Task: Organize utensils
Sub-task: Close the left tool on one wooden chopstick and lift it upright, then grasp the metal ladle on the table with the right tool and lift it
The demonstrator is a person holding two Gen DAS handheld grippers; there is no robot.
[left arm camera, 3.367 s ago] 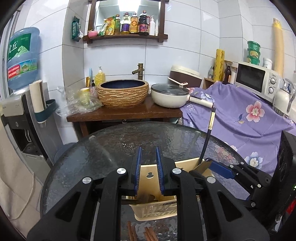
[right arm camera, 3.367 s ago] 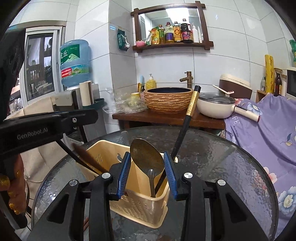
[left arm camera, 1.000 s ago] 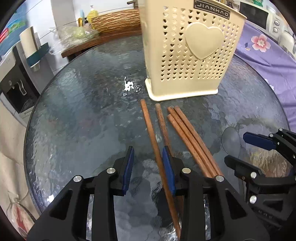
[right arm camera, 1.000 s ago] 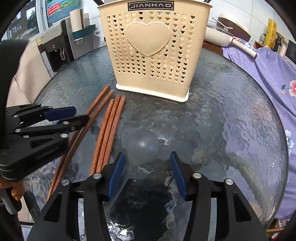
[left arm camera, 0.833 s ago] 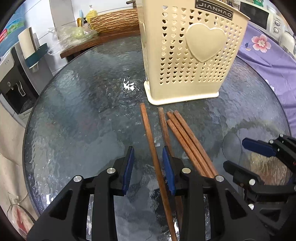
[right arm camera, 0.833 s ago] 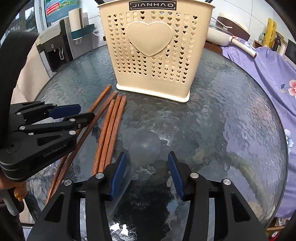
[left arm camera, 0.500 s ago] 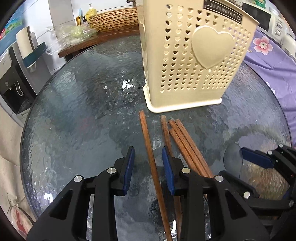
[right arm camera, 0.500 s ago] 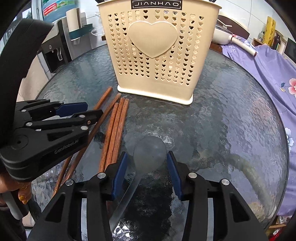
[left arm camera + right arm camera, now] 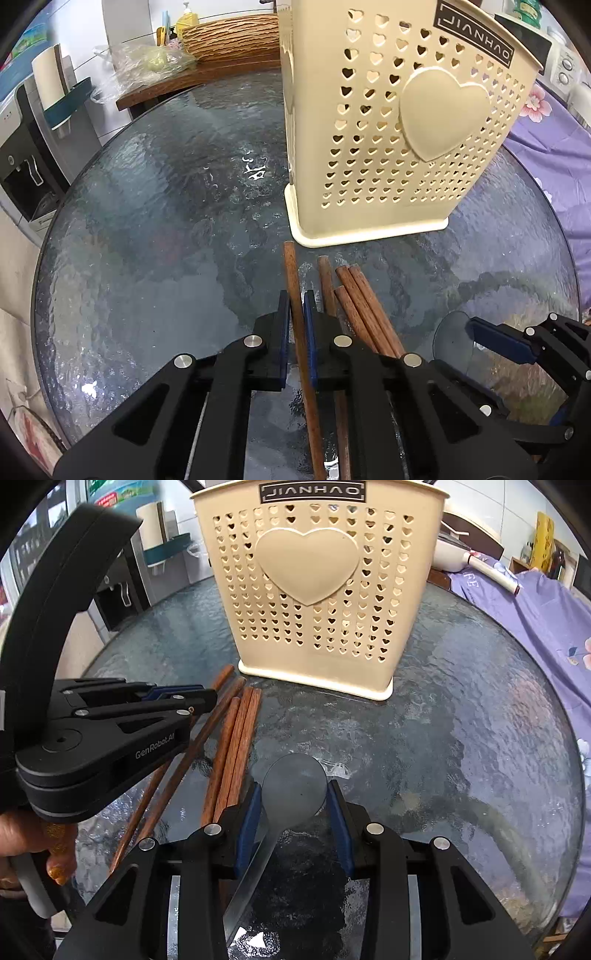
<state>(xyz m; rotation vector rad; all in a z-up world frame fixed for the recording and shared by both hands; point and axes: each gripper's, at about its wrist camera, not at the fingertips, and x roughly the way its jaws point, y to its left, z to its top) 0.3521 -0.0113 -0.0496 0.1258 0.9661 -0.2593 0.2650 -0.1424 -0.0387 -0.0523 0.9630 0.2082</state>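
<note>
A cream perforated utensil basket (image 9: 402,125) with a heart on its side stands on the round glass table (image 9: 155,221); it also shows in the right wrist view (image 9: 314,602). Several brown wooden chopsticks (image 9: 354,299) lie in front of it. My left gripper (image 9: 297,317) is shut on one chopstick (image 9: 293,273), the leftmost. My right gripper (image 9: 293,805) has its jaws against both sides of the bowl of a metal spoon (image 9: 293,782) that lies on the glass. The left gripper shows in the right wrist view (image 9: 177,698) over the chopsticks (image 9: 232,753).
A wooden side table (image 9: 199,79) with a woven basin and a plastic bag stands behind the glass table. A water dispenser (image 9: 29,122) is at the left. A purple flowered cloth (image 9: 535,613) covers furniture at the right.
My left gripper closed on the leftmost chopstick. My right gripper moved forward and narrowed around the spoon's bowl. Both moved nearer the basket.
</note>
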